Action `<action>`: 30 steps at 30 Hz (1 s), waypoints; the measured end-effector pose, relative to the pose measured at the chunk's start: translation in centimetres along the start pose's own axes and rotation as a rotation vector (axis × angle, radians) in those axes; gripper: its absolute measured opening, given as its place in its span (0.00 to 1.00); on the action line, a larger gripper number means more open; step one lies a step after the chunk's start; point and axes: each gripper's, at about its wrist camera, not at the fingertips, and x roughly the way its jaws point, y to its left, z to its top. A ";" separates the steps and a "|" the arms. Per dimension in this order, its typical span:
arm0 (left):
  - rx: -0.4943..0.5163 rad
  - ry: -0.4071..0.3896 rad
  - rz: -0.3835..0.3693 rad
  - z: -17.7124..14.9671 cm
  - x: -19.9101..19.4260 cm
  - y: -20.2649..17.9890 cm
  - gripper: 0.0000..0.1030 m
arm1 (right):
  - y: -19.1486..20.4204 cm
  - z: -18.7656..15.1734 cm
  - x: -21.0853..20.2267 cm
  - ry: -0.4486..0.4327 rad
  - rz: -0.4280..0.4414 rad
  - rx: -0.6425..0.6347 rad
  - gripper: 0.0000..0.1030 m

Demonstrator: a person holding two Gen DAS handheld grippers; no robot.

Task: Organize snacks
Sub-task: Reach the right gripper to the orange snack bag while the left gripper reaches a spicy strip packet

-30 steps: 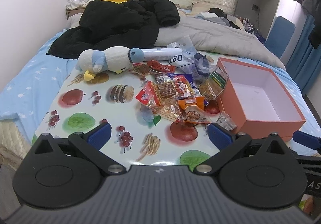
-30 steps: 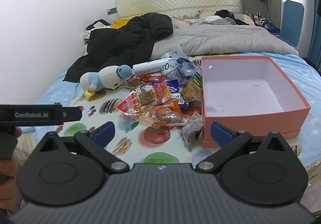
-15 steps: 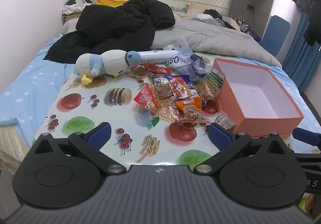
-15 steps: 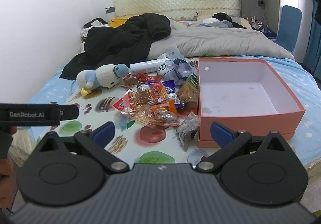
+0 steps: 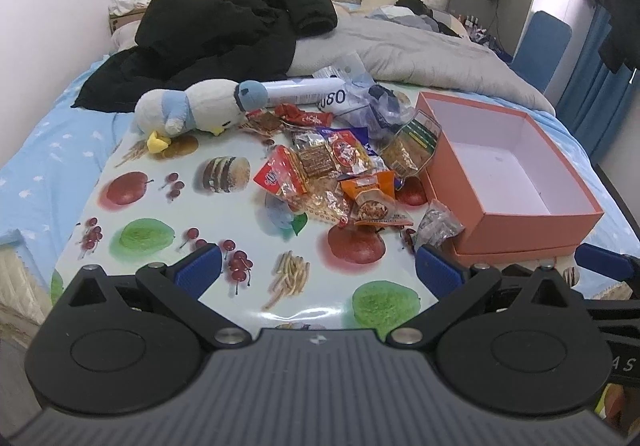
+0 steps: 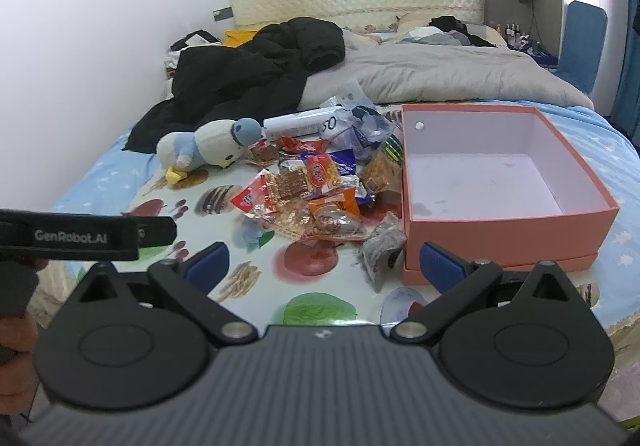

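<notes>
Spread over the blue star-print bed (image 5: 48,150), a glossy fruit-print mat (image 5: 224,222) carries a heap of crinkly snack packets (image 5: 332,182), just left of the open salmon-pink cardboard box (image 6: 508,234). One grey foil packet (image 6: 380,246) touches the box's front corner. My left gripper (image 5: 318,272) and right gripper (image 6: 326,266) hover over the mat's near edge, each with its 2 blue-padded fingers (image 5: 198,270) spread wide, grasping nothing. Beyond the heap lies a white-and-blue plush bird (image 5: 192,110) beside a black puffer jacket (image 5: 224,34).
</notes>
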 end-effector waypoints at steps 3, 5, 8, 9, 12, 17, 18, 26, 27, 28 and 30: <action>0.010 0.006 -0.024 0.7 1.1 0.2 1.00 | -0.3 0.0 0.4 0.014 -0.009 0.017 1.00; 0.044 0.004 -0.074 1.5 2.2 0.3 1.00 | -0.6 0.2 0.8 0.025 -0.021 0.025 1.00; 0.112 0.040 -0.098 3.4 4.3 0.0 1.00 | -1.1 0.6 1.8 0.049 -0.034 0.039 1.00; 0.136 0.037 -0.114 4.2 4.7 -0.1 1.00 | -1.2 0.9 2.1 0.059 -0.040 0.034 1.00; 0.220 0.039 -0.084 6.5 5.4 -1.4 1.00 | -1.3 1.6 2.9 0.057 -0.030 0.005 1.00; 0.335 0.083 -0.090 10.5 5.2 -3.8 1.00 | -1.8 3.4 3.7 0.034 0.028 -0.001 1.00; 0.354 0.101 -0.089 11.4 5.2 -4.3 1.00 | -2.0 3.8 3.9 0.039 0.046 0.003 1.00; 0.321 0.228 -0.031 19.6 5.8 -6.9 1.00 | -3.4 6.7 6.2 0.133 0.103 -0.039 0.99; 0.310 0.220 -0.026 20.4 6.0 -7.2 1.00 | -3.6 6.9 6.5 0.143 0.101 -0.038 0.99; 0.303 0.208 -0.025 21.1 6.2 -7.6 1.00 | -3.9 7.0 6.6 0.150 0.101 -0.034 0.99; 0.321 0.189 -0.017 22.2 6.7 -8.3 1.00 | -4.2 7.4 6.9 0.154 0.092 -0.022 0.98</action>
